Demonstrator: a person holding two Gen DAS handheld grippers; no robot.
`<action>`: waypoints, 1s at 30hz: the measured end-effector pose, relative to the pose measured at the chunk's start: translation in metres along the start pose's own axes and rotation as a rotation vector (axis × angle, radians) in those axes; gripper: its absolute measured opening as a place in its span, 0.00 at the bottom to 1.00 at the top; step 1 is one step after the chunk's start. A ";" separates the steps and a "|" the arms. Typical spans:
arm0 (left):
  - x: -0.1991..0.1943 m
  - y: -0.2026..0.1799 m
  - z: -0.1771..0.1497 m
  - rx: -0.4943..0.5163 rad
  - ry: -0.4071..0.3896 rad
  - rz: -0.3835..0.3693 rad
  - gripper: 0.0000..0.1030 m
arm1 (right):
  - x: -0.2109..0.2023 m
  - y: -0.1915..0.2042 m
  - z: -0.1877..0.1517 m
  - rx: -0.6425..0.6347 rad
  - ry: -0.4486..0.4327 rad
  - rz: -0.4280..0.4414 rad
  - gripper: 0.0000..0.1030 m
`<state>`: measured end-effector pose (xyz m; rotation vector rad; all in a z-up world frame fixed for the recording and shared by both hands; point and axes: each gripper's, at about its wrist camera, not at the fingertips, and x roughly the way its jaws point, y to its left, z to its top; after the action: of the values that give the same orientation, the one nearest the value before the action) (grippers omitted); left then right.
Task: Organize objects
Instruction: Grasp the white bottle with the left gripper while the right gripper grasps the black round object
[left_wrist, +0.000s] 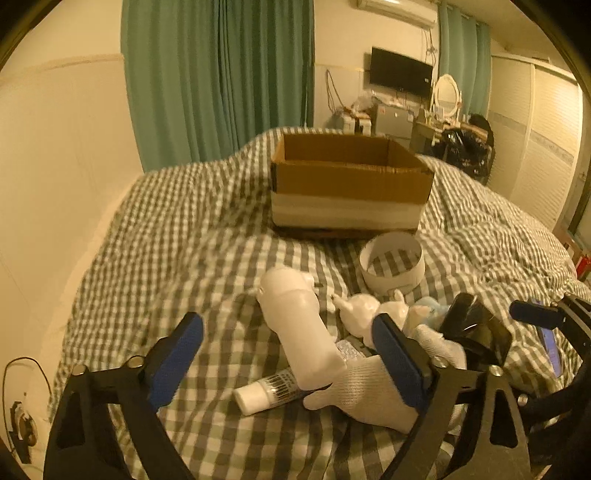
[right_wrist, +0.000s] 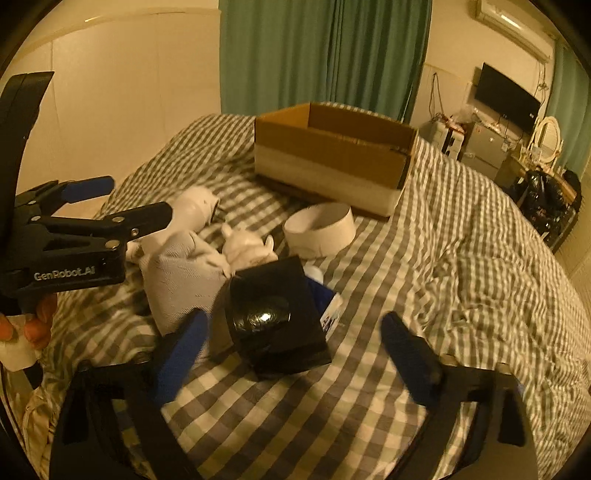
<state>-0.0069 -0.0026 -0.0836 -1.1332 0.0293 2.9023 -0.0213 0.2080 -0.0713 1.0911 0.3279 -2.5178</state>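
A pile of objects lies on the checked bedspread (left_wrist: 207, 229). My left gripper (left_wrist: 291, 336) is open, its fingers either side of a white bottle (left_wrist: 295, 325) that lies over a small white tube (left_wrist: 266, 393) and a white glove (left_wrist: 369, 395). A white figurine (left_wrist: 364, 314) and a white tape ring (left_wrist: 391, 264) lie beyond. My right gripper (right_wrist: 295, 332) is open around a black box (right_wrist: 275, 317). The left gripper (right_wrist: 122, 205) also shows in the right wrist view, above the glove (right_wrist: 181, 280) and bottle (right_wrist: 192, 212). An open cardboard box (left_wrist: 347, 184) stands further up the bed.
Green curtains (left_wrist: 221, 74) hang behind the bed, with a cream wall to the left. A cluttered desk with a television (left_wrist: 400, 72) and mirror stands at the far right. A blue item (right_wrist: 325, 299) sits behind the black box.
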 end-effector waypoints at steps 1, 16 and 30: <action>0.005 -0.001 -0.001 0.001 0.011 -0.006 0.87 | 0.003 -0.001 -0.002 0.008 0.008 0.009 0.70; 0.022 -0.002 -0.003 -0.012 0.065 -0.069 0.33 | -0.014 -0.008 0.003 0.023 -0.048 0.032 0.47; 0.012 0.000 0.009 0.001 0.034 -0.062 0.31 | -0.017 -0.018 0.014 0.022 -0.070 0.044 0.11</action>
<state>-0.0216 -0.0018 -0.0847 -1.1612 -0.0030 2.8288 -0.0279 0.2232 -0.0483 1.0050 0.2542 -2.5192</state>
